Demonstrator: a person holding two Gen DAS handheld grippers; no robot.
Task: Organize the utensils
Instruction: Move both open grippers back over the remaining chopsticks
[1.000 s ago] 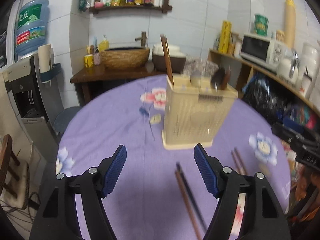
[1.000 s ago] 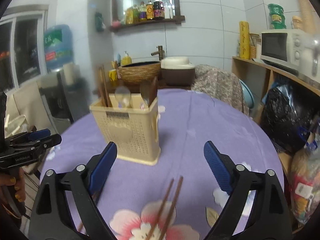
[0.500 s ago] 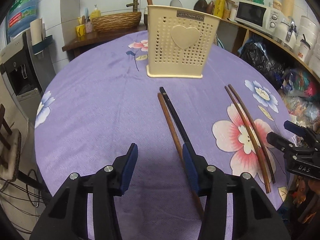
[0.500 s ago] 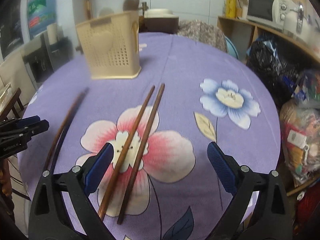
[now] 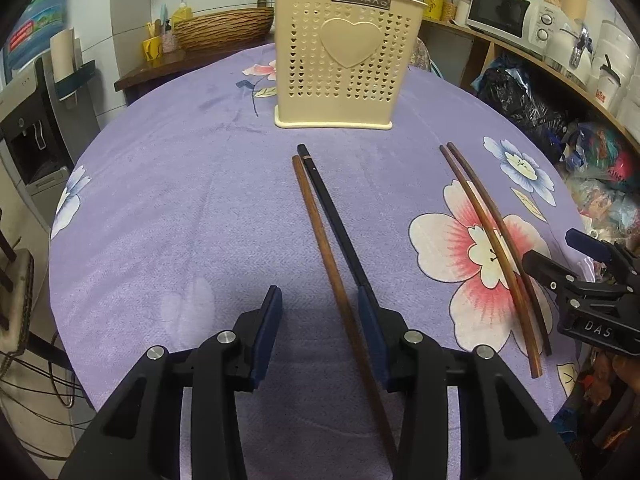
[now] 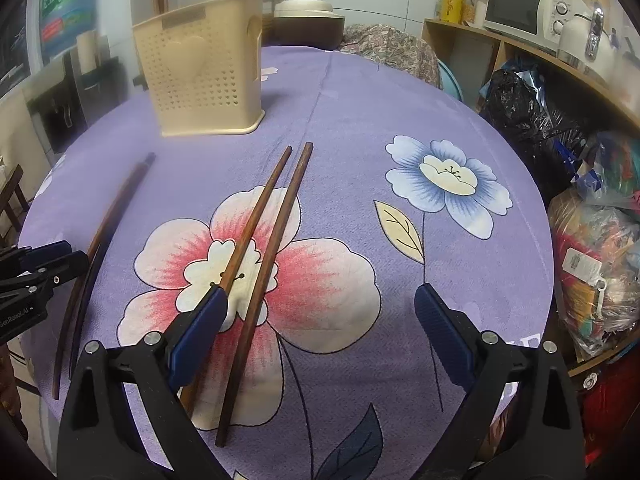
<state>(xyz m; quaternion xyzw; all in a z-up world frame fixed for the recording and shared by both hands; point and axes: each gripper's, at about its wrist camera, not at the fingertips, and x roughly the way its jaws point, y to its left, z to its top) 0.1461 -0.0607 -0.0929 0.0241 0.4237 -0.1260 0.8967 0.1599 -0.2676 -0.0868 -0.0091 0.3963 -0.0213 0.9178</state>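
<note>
- The left gripper (image 5: 318, 308) is held low over the purple flowered tablecloth (image 5: 180, 200); its jaws are closing; a brown chopstick (image 5: 320, 236) lies in the gap close to the right-hand pad, and a black chopstick (image 5: 332, 216) runs under or against that same pad; no pinch is made yet.
- The right gripper (image 6: 320, 308) is spread wide; the two brown chopsticks (image 6: 276, 236) on the pink flower lie beside its left-hand pad, one in the gap, the other partly hidden under that pad; nothing is pinched.
- The cream utensil holder (image 5: 344, 68) stands upright at the far side of the table, well apart from both pairs; dark handles are seen above its rim, so some utensils are judged to be stowed already.
- The chopsticks are judged light, stiff and thin; the black one looks smooth and may slip between the pads; flat on soft cloth, each leaves little height to catch.
- Hold is best taken at the near, thicker part, across the width, with the pads brought down to the cloth; a grip near one end is likely to let the far tip droop or swing; two sticks taken together may scissor apart.
</note>
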